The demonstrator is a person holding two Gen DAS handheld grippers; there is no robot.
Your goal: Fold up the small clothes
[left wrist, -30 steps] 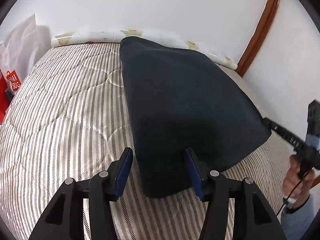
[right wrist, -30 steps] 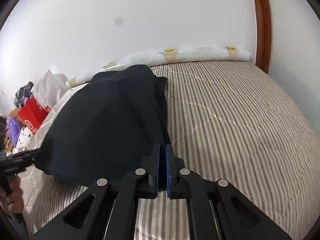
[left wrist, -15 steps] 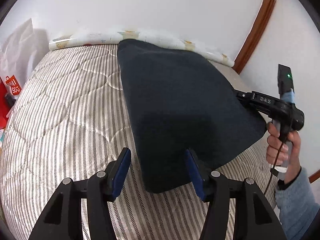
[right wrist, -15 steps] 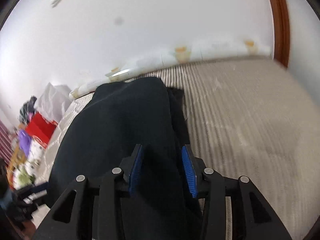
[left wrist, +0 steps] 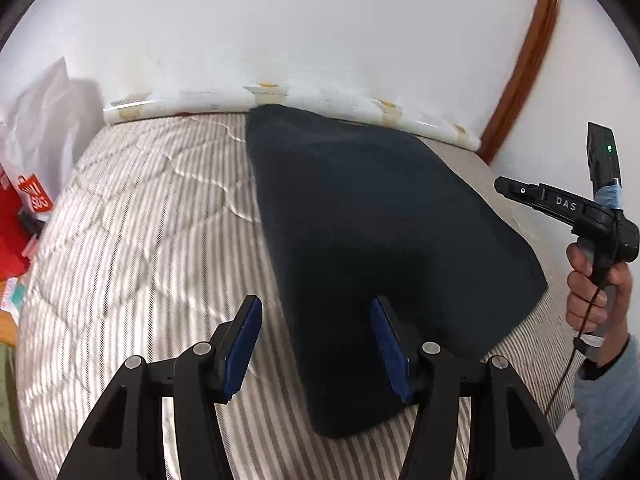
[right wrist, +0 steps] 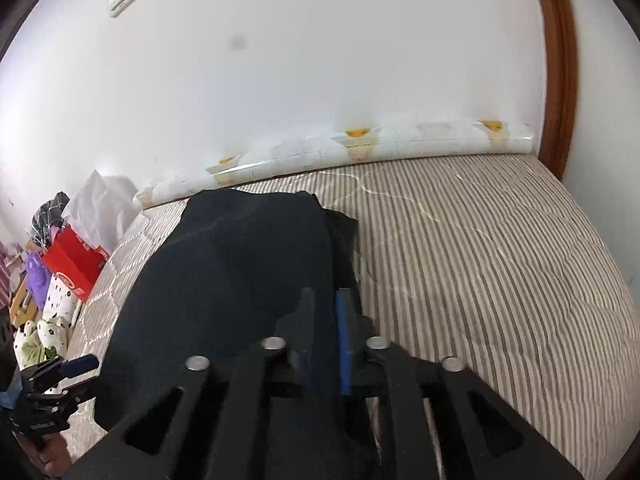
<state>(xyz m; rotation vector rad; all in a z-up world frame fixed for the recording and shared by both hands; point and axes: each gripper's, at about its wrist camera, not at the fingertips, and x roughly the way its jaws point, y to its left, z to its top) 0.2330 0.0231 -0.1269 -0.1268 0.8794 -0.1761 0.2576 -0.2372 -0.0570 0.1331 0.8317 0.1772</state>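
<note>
A dark navy garment (left wrist: 380, 240) lies folded flat on the striped mattress (left wrist: 140, 240); it also shows in the right wrist view (right wrist: 240, 280). My left gripper (left wrist: 316, 344) is open and hovers over the garment's near left edge, one finger over the cloth and one over bare mattress. My right gripper (right wrist: 326, 328) is raised above the garment's right side, its blue pads close together with a narrow gap; the image there is blurred. In the left wrist view the right gripper (left wrist: 560, 208) is held up off the bed, clear of the cloth.
A white patterned roll (left wrist: 280, 96) lies along the wall at the head of the mattress. A red bag (right wrist: 72, 256) and a clutter of bags and clothes sit off the left side of the bed. A brown wooden door frame (right wrist: 560, 60) stands at the right.
My right gripper let go of the garment's edge, lifted off the bed and moved back, opening and then narrowing again. The garment now lies flat. My left gripper stayed open in place.
</note>
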